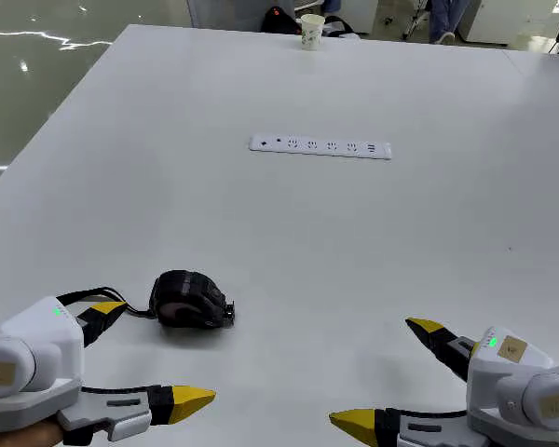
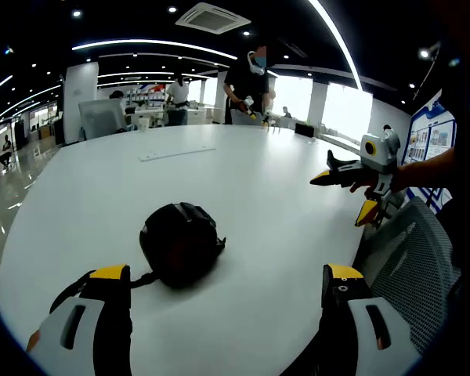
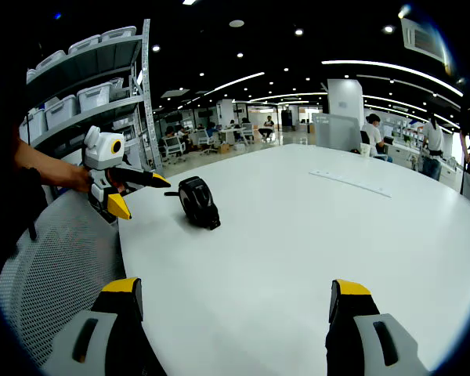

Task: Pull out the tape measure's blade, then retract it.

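Tape measure point(image 1: 191, 300) lying on the surface point(image 1: 354, 242), near left. Left gripper point(image 1: 165, 351) just beside it, jaws apart. Right gripper point(image 1: 374, 371) at near right, jaws apart also.

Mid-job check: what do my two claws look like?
The left claw and right claw match: white rounded housings, black jaws ending in yellow pointed tips, a small green light on each body, and a tan sticker on each round end.

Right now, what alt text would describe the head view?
A black tape measure, blade retracted, lies on a white table just ahead of the open left gripper. The open right gripper is at lower right; a power strip and paper cup sit farther back.
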Available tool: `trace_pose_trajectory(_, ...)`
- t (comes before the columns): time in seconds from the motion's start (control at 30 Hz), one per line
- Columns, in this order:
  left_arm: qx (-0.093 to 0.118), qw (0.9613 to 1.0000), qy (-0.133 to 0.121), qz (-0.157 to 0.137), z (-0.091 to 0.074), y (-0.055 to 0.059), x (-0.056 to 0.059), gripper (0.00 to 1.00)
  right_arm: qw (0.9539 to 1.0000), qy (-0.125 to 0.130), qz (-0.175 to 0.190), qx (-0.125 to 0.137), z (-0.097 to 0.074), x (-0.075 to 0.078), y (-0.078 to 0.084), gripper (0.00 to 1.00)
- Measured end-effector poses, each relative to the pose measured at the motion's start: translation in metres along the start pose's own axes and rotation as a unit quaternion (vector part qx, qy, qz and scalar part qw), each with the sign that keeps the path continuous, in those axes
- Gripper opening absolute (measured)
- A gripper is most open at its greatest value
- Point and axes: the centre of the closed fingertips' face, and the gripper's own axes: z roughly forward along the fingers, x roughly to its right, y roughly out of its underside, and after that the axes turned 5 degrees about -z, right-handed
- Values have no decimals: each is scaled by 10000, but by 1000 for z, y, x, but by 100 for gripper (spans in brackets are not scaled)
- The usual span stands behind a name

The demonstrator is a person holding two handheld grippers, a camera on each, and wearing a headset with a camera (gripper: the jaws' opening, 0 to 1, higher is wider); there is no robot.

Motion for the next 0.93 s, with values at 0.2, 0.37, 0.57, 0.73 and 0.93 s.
trace_pose_trajectory(0.2, 1, 10000, 14, 1, -1, -1, 0, 99, 10000, 21, 14, 1, -1, 1, 0, 99)
trace_pose_trajectory(0.37, -5, 10000, 43, -50, -2, -1, 0, 99, 10000, 24, 17, -4, -2, 1, 0, 99)
trace_pose_trajectory(0.57, -25, 9999, 71, -70, -3, 1, 1, 99, 10000, 35, 41, 19, -2, 2, -1, 99)
trace_pose_trajectory(0.73, 12, 10000, 40, -65, -3, 0, -2, 99, 10000, 42, 35, 30, -3, 2, -2, 99)
trace_pose_trajectory(0.93, 25, 10000, 21, -80, -4, 0, -6, 99, 10000, 34, 36, 33, -4, 2, -2, 99)
